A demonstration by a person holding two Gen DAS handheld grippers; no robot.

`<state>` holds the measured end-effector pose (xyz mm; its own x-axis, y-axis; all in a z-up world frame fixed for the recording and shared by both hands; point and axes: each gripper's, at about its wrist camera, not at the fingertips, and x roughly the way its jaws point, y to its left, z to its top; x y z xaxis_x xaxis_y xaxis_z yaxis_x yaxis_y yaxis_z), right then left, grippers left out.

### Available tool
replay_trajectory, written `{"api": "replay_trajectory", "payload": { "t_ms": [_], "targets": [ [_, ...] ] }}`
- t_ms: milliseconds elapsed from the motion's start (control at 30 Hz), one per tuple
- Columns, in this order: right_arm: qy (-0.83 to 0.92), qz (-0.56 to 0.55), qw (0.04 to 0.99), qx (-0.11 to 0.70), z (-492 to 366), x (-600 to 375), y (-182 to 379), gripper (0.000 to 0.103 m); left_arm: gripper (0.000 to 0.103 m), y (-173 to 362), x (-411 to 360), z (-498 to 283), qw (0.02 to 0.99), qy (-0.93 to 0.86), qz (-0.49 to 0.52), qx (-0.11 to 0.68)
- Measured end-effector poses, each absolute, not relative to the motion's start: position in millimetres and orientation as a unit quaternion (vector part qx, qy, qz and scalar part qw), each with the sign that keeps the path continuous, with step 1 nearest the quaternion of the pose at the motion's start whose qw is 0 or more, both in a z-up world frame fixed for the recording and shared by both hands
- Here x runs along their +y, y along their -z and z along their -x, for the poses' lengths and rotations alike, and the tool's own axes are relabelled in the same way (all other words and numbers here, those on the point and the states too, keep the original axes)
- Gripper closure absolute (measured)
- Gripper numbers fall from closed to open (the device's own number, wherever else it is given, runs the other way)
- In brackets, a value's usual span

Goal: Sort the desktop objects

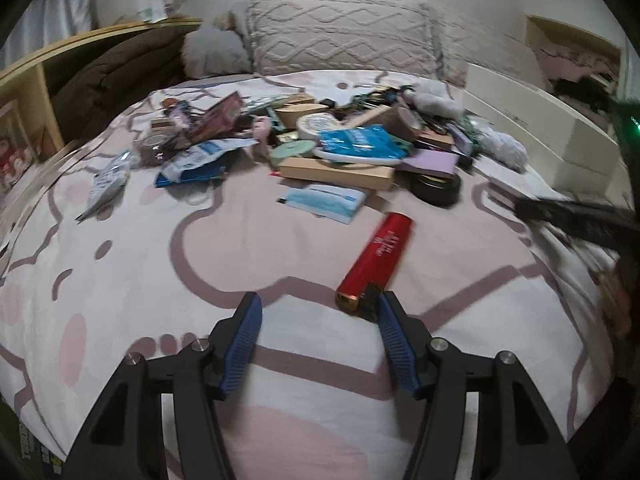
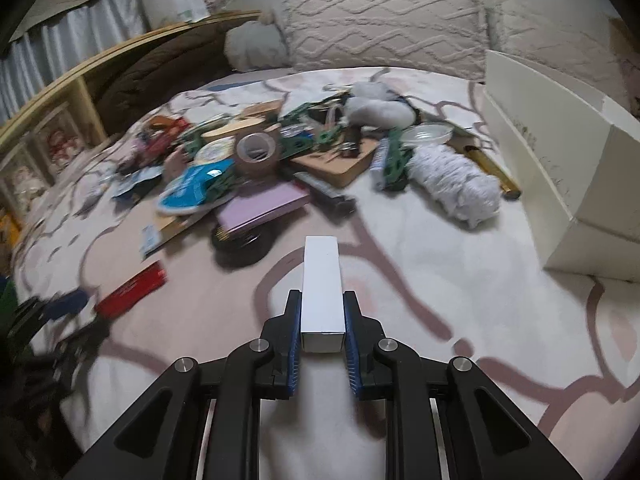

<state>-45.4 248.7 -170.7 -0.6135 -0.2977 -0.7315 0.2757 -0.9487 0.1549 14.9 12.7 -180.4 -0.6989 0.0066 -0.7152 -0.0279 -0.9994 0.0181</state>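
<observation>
Left wrist view: left gripper (image 1: 320,308) open over the bedspread (image 1: 160,280), nothing between the pads; red tube (image 1: 378,258) lying flat on the bed just ahead, its near gold end touching or just beside the right fingertip, hard to tell which. Long axis running away from the camera and leaning right, far rounded end aimed toward the pile of clutter (image 1: 320,140). Likely trouble here: a nudge from that fingertip rolling or skidding the tube off line. Right wrist view: right gripper (image 2: 322,312) closed on a white box (image 2: 322,288), pads pressing its two long sides near the close end. Long axis straight forward along the fingers, far end sticking well out beyond the tips. Risk: so much overhang letting the box tip or slide out during a swing, or clipping the cream box (image 2: 560,184) at the right.
</observation>
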Motion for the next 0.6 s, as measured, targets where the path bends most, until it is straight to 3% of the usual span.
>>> {"api": "replay_trajectory", "payload": {
  "t_ms": [233,433,500,533,567,600],
  "targets": [
    [0.891,-0.419,0.174,0.007,46,244,175,0.083,0.043,179,-6,-6,-0.029,-0.921,0.388,-0.005],
    [0.896,-0.412,0.151,0.072,37,232,177,0.080,0.042,182,-9,5,-0.050,-0.918,0.392,0.002],
    [0.898,-0.410,0.136,0.085,35,232,177,0.055,0.042,182,-9,11,-0.057,-0.917,0.394,0.006],
    [0.900,-0.407,0.124,0.093,35,233,177,0.030,0.042,182,-9,15,-0.061,-0.917,0.395,0.008],
    [0.903,-0.403,0.115,0.096,33,234,177,0.022,0.042,183,-9,18,-0.063,-0.916,0.396,0.010],
    [0.904,-0.402,0.112,0.097,33,236,176,0.022,0.042,183,-9,19,-0.064,-0.916,0.396,0.011]
  ]
}}
